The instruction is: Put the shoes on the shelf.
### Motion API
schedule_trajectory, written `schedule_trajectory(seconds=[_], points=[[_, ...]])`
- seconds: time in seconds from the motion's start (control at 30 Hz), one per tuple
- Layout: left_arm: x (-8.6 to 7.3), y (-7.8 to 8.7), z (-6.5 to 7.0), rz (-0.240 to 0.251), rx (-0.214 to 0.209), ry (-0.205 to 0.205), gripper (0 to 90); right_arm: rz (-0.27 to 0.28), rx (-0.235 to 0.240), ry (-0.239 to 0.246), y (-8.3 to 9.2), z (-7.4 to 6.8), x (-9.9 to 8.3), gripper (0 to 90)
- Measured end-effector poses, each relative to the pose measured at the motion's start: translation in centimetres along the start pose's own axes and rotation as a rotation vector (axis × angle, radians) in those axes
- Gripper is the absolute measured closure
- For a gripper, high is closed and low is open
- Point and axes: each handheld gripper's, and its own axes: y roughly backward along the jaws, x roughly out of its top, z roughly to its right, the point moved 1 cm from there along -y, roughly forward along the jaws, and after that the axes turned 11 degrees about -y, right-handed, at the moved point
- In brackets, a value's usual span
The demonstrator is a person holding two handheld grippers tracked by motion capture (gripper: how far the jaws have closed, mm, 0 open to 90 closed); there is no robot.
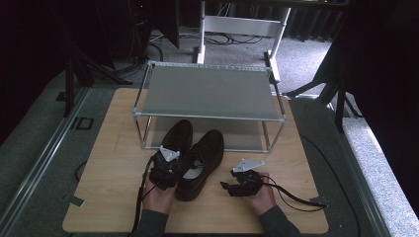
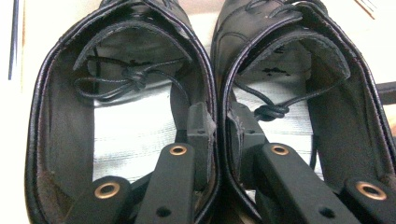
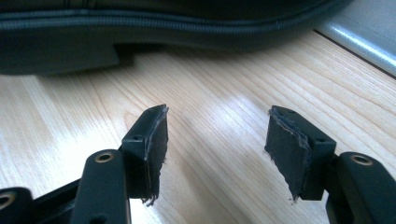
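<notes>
wooden table | metal rack | white frame behind

A light wooden tabletop carries a metal shoe rack at its far side; two dark shoes lie just before the rack, toes toward it.

dark grey sleeves at both wrists, left claw and right claw black, grey three-cornered plates on top, brass-ringed screw holes, frayed dark pads, trailing black cables
</notes>
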Motion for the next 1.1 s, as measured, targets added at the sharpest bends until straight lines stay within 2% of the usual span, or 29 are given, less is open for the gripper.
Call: schedule_trajectory(seconds=[0.53,0.8,1.1], points=[[1.4,-1.2,-0.7,0.008,0.027,0.023,81.2,-0.002,-0.011,0.012,0.0,0.0,-0.2,38.0],[2.1,-2.1,-0.9,0.007,0.046,0.033,81.1,0.004,-0.016,-0.012,0.4,0.8,-0.5,38.0],[2.8,-3.5,-1.0,0.014,0.077,0.06,81.1,0.003,-0.014,-0.019,0.4,0.9,-0.6,38.1]])
